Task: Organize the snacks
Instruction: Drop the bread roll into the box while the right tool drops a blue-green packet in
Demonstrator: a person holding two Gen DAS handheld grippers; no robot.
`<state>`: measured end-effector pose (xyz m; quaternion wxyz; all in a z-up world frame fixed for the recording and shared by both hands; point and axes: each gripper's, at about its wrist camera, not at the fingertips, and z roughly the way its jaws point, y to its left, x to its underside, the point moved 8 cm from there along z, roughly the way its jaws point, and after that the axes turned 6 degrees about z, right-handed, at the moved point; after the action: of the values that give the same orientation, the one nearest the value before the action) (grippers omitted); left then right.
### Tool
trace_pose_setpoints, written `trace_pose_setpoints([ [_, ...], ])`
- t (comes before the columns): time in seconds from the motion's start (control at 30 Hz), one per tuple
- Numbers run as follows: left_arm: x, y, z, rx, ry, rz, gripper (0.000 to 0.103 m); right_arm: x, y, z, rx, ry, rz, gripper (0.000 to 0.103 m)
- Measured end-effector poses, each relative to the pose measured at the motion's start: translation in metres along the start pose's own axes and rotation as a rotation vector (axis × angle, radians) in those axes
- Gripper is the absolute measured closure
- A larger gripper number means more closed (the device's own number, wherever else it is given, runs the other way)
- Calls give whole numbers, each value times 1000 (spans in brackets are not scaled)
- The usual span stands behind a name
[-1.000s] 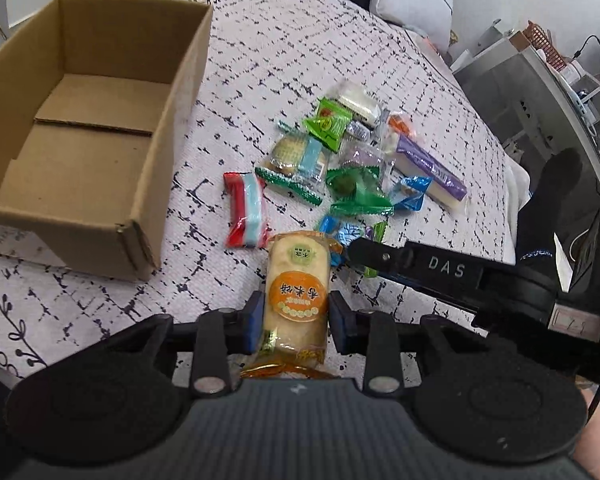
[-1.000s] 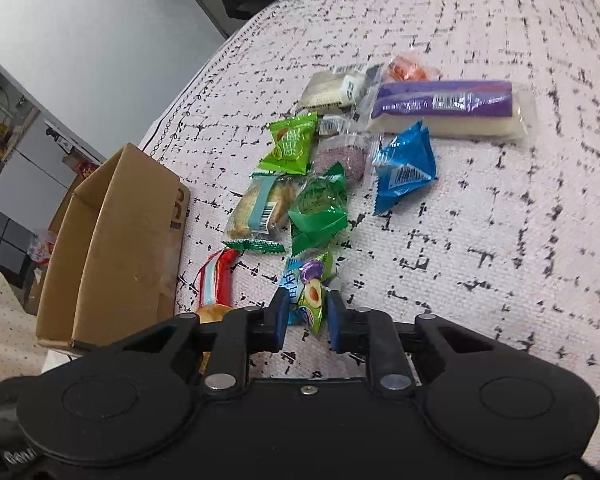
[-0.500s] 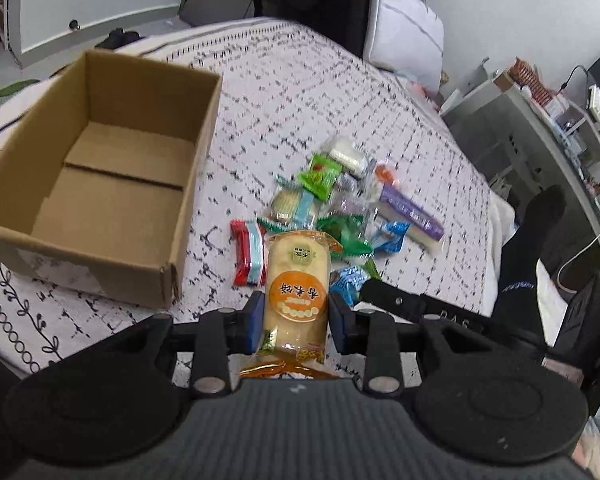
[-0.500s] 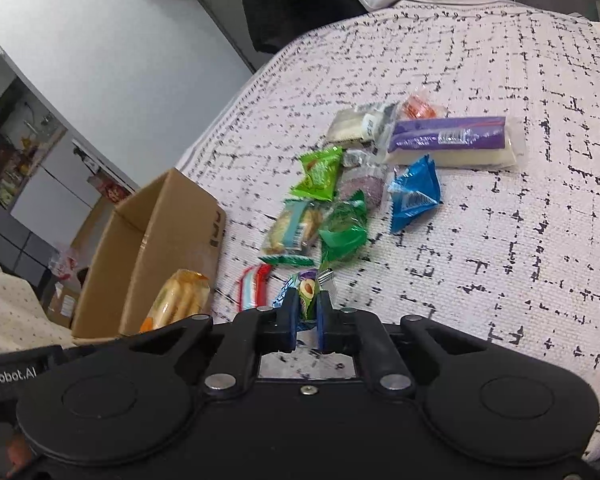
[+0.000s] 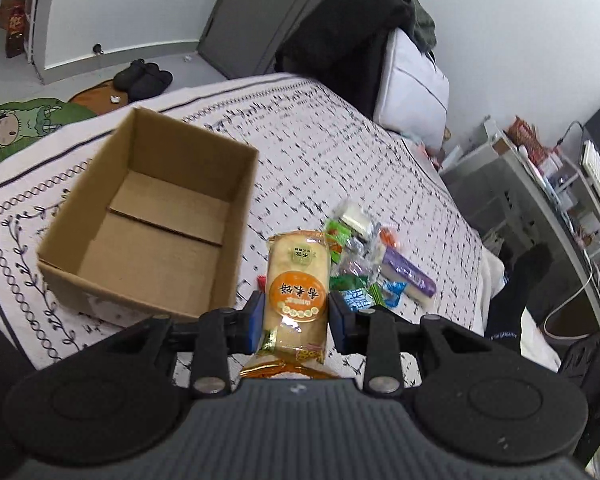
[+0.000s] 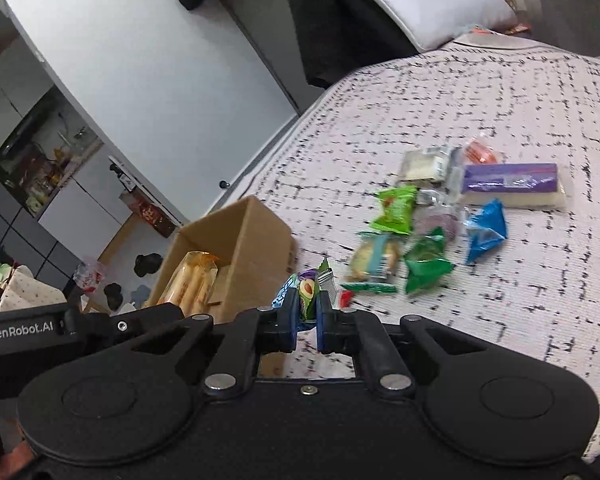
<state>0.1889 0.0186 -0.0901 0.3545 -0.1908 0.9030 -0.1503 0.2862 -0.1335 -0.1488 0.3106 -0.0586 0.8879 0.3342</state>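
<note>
Two views, itemised.
Left wrist: left gripper (image 5: 296, 314) clamped on tall yellow cake packet with orange round label (image 5: 297, 286), held above patterned white bedspread (image 5: 340, 148), just right of open brown cardboard box (image 5: 156, 220); box interior bare.
Right wrist: right gripper (image 6: 306, 320) pinched narrow on small green-and-blue avocado-print sachet (image 6: 306, 290); loose wrapped snacks (image 6: 432, 224) clustered mid-bed, bare cover around them.

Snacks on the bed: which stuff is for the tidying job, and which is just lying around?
For the job:
- cardboard box
- rice cake packet in the left gripper
- small avocado-print packet in the right gripper
- snack pile, including the purple bar

Just lying around:
- white pillow
- black slippers
- green cartoon rug
</note>
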Motion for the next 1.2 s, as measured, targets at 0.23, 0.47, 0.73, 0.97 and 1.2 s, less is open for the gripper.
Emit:
trace_pose_setpoints([
  [0.23, -13, 26, -15, -8, -39, -40, 70, -1, 30, 4, -41, -15, 13, 95],
  [0.47, -25, 53, -26, -28, -64, -74, 70, 1, 58, 17, -73, -9, 23, 95],
  [0.73, -31, 81, -26, -45, -68, -106, 70, 9, 77, 35, -89, 17, 19, 95],
  [0.97, -37, 96, -18, -61, -60, -122, 70, 17, 85, 47, -95, 44, 6, 95],
  [1.2, -49, 104, -5, -100, -56, -109, 70, 19, 90, 60, -110, 65, -12, 94],
])
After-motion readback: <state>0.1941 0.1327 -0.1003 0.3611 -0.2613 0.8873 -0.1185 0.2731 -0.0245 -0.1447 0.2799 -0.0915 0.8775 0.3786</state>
